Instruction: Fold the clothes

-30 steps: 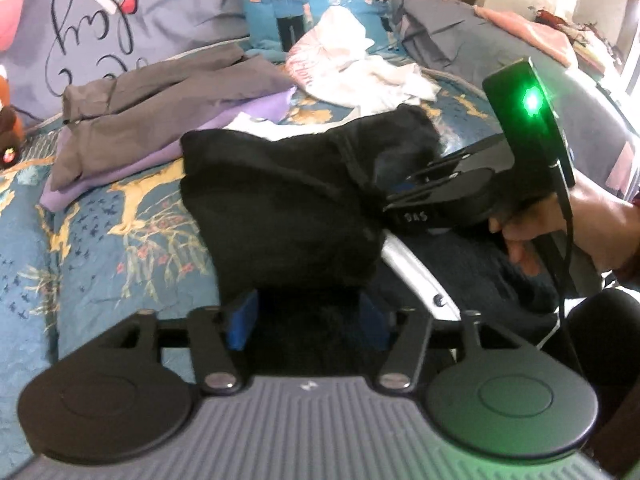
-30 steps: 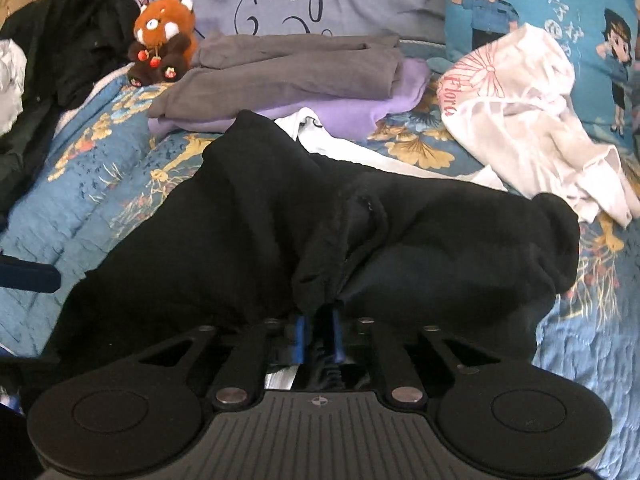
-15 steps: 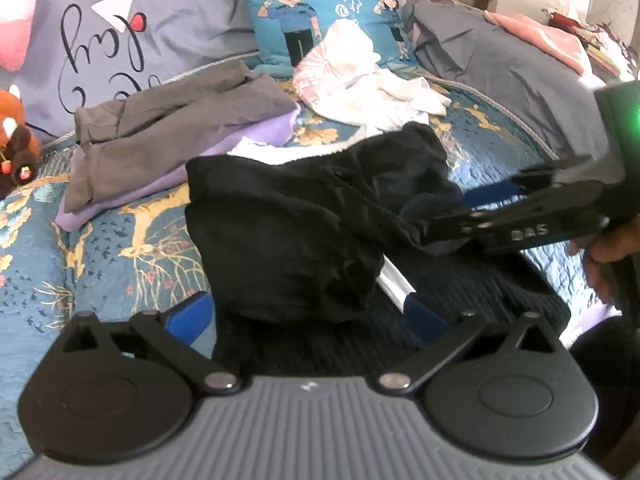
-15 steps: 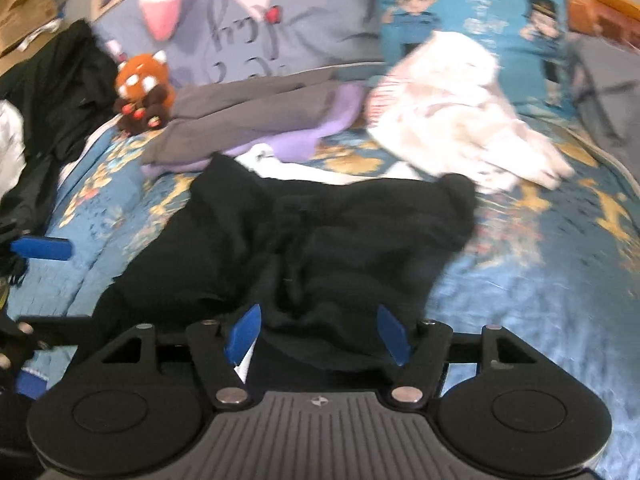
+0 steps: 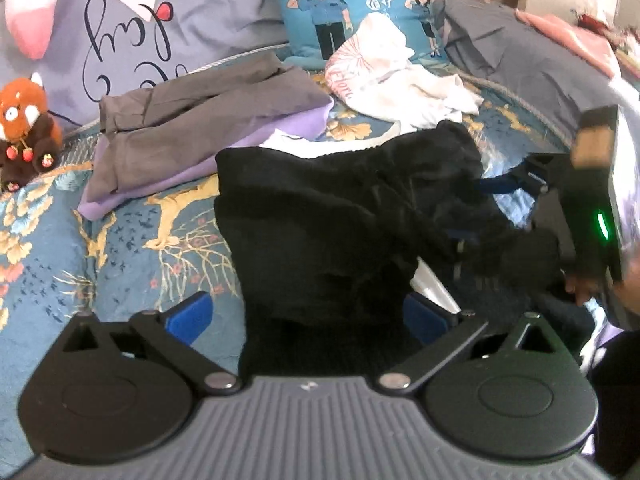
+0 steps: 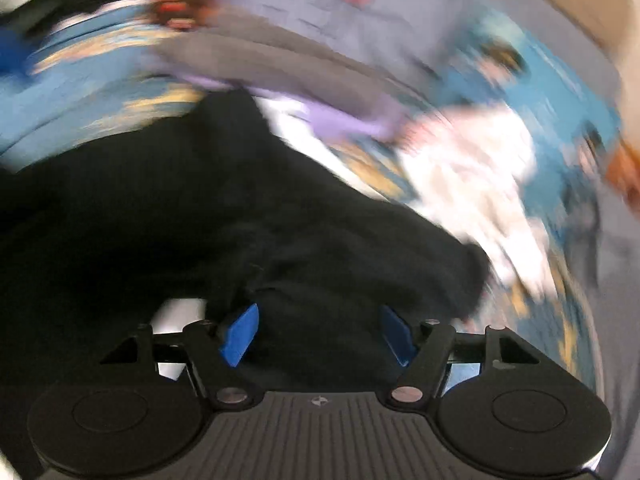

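Note:
A black garment lies bunched on the blue patterned bedspread. My left gripper is open, its blue pads either side of the garment's near edge, holding nothing. My right gripper is open over the same black garment; its view is motion-blurred. In the left wrist view the right gripper sits at the garment's right end, its fingers partly hidden by the cloth.
A folded grey garment on a purple one lies behind the black one. A crumpled white garment is at the back right. Pillows and a plush toy line the back.
Both grippers opened and let go of the black garment, which dropped onto the bed. The right gripper swung away to the right and is now moving fast, tilted.

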### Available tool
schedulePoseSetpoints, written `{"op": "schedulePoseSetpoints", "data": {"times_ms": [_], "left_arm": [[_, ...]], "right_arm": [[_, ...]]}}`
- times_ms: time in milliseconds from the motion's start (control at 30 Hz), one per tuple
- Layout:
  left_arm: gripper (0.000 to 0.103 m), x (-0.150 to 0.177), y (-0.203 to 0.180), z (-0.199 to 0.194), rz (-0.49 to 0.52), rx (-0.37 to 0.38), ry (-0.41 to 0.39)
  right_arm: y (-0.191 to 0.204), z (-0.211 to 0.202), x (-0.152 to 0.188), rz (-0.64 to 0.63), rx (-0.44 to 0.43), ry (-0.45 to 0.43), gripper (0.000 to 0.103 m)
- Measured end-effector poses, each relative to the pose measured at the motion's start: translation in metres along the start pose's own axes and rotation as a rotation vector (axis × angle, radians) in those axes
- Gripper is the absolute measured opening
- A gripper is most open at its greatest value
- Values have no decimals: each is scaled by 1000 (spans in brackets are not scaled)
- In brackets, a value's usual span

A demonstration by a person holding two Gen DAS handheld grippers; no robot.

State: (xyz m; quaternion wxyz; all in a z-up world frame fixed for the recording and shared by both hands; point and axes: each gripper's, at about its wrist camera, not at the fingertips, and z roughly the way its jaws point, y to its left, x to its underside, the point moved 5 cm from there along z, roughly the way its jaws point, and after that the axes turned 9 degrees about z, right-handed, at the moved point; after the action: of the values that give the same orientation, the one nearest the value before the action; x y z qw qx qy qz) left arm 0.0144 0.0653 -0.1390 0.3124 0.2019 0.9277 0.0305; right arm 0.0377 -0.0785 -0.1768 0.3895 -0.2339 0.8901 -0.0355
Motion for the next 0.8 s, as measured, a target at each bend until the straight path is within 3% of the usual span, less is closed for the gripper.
{"op": "schedulePoseSetpoints", "data": {"times_ms": [333,433,600,800], "left_arm": [[103,7,0,12,-1,9,26],[103,8,-5,14,13,13,33],[103,-1,-11,25,81,10,30],[103,-26,-17,39,155,27,-14]], "right_arm": [[-30,-34,-1,80,-12,-34,78],[-37,-27,-2,117,-8,-2,78],[-41,-26,8,216,-87,56,78],[-55,-25,11,291,-52,54,81]]}}
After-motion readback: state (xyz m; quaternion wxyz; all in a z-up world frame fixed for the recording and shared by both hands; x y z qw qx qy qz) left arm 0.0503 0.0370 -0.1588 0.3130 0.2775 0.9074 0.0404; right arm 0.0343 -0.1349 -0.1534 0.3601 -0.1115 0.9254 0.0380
